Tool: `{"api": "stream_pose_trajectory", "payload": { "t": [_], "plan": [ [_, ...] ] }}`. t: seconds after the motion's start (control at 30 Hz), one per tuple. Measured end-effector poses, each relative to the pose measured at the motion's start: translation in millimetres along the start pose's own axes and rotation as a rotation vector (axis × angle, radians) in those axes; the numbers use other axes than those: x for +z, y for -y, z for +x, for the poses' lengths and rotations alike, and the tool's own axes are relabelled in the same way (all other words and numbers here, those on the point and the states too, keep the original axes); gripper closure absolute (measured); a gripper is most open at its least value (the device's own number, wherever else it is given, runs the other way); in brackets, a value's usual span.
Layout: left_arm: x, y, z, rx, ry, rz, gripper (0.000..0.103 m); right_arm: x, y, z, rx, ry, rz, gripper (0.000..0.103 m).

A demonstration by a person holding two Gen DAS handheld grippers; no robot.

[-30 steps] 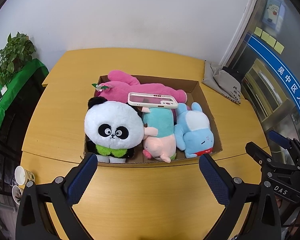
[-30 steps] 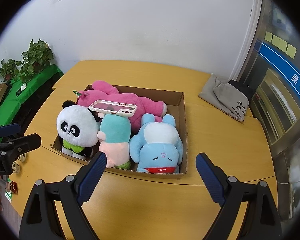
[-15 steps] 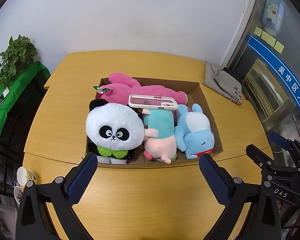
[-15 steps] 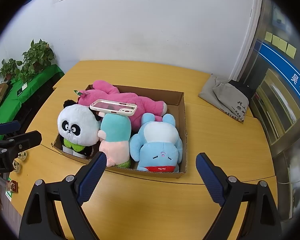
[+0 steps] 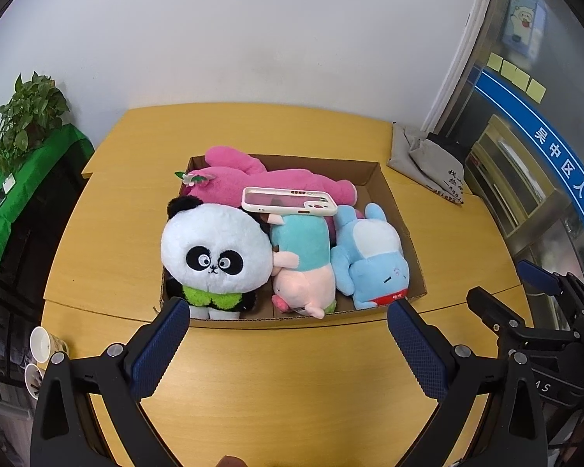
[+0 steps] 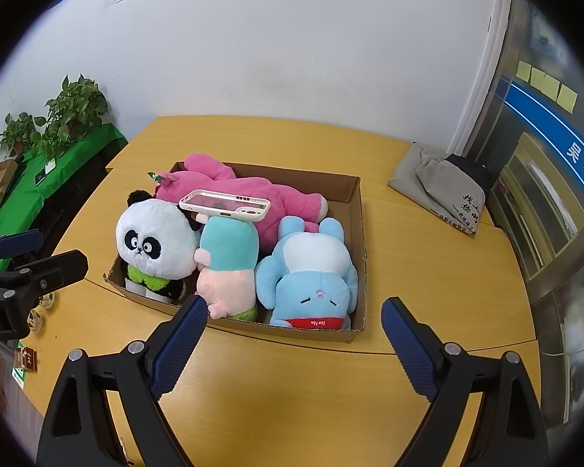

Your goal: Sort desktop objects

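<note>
Phone case (image 5: 289, 201) lies flat atop the teal-pink plush (image 5: 303, 260), propped on the pink plush (image 5: 276, 179), inside the cardboard box (image 5: 403, 229) mid-table (image 5: 292, 389). Risk: it's only balanced, so nudging panda (image 5: 216, 257) or blue plush (image 5: 373, 260) w/ a finger prob tips it off. Left claw (image 5: 288, 334) and right claw (image 6: 292, 330) both spread wide, empty, hovering short of the box's near wall. Soft toys may squash, slip from pads.
</note>
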State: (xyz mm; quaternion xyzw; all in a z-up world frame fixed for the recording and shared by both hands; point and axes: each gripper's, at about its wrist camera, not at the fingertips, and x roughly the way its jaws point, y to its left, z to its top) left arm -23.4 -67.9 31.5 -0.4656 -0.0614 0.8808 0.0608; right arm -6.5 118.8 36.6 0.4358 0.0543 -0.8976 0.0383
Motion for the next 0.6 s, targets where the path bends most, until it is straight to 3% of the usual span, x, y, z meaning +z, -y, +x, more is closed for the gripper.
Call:
{"api": "stream_pose_trajectory", "payload": {
  "t": [0.3, 0.4, 0.6],
  "plan": [
    [-5, -3, 4, 0.008, -0.014, -0.016, 0.000, -4, -4, 1, -0.002, -0.016, 0.000, 0.012],
    [-9, -1, 3, 0.069, -0.020, -0.008, 0.000, -5, -4, 3, -0.008, -0.024, 0.002, 0.012],
    [-12, -1, 9, 0.050, -0.043, 0.018, 0.000, -4, -9, 4, -0.026, -0.035, -0.005, 0.012]
  ]
}}
